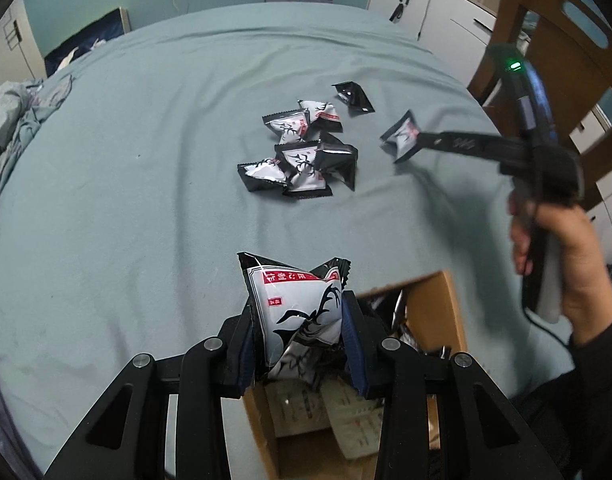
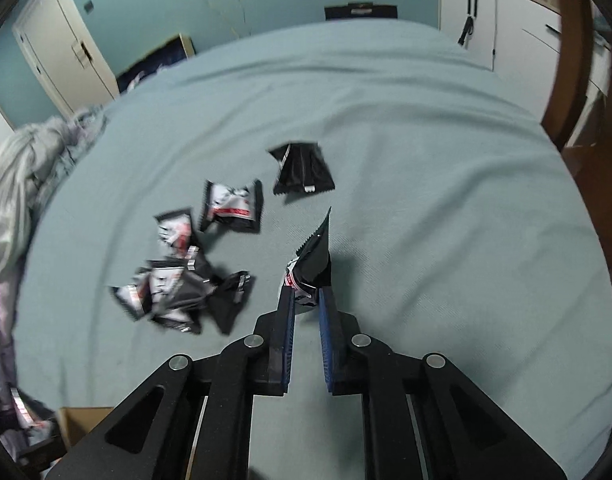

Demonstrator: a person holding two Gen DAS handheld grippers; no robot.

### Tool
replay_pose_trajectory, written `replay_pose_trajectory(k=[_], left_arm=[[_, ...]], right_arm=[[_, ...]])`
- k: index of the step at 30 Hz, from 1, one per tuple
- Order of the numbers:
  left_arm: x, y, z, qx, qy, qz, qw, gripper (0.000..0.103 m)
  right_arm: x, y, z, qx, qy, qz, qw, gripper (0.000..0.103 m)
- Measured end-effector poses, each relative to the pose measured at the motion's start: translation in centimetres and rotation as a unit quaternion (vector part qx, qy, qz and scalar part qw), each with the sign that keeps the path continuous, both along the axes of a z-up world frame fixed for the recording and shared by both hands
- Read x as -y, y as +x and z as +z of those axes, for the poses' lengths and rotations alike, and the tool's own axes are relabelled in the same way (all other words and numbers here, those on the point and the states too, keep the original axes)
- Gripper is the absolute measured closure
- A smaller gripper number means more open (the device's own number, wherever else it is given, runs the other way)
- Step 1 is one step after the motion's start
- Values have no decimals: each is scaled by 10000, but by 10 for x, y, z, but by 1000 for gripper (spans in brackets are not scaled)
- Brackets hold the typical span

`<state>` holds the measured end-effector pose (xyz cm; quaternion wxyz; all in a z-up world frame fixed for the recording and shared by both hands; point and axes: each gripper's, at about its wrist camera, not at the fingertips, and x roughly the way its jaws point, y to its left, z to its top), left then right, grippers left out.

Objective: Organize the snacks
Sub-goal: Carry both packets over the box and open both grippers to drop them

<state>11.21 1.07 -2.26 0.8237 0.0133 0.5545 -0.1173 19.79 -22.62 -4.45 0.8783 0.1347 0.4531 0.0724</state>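
My left gripper [image 1: 298,324] is shut on a black-and-white snack packet [image 1: 296,308] and holds it over the open cardboard box [image 1: 442,312], which holds several packets. My right gripper [image 2: 308,292] is shut on another snack packet [image 2: 314,258] above the bed; it also shows in the left wrist view [image 1: 416,142] with its packet [image 1: 400,136]. A pile of several packets [image 1: 302,152] lies on the teal bedsheet [image 1: 146,200]; the right wrist view shows the pile [image 2: 182,280], blurred. A single black packet [image 2: 302,170] lies apart from it.
A crumpled grey blanket [image 2: 22,184] lies at the bed's left edge. A wooden chair [image 1: 546,48] and white cabinets [image 1: 426,4] stand to the right. The box's corner [image 2: 82,424] shows at the lower left of the right wrist view.
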Motion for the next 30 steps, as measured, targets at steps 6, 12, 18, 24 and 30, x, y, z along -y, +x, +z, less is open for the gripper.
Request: replay_pose_trajectory(k=[6, 12, 18, 24, 30], left_arm=[[-2, -32, -1, 177, 343, -69, 9992, 67], [-7, -54, -1, 241, 341, -104, 9991, 67], [-5, -61, 2, 281, 203, -193, 9992, 66], [-3, -62, -2, 241, 176, -248, 9992, 65], [-1, -60, -3, 496, 405, -197, 9978, 41]], right_arm=[[22, -53, 23, 152, 576, -78, 9982, 93], [35, -107, 40, 343, 1184, -3, 9924, 93], [35, -159, 48, 590, 1478, 258, 9869, 93], [27, -196, 43, 671, 1665, 510, 9824, 93], [9, -208, 36, 527, 1871, 973, 9761, 93]])
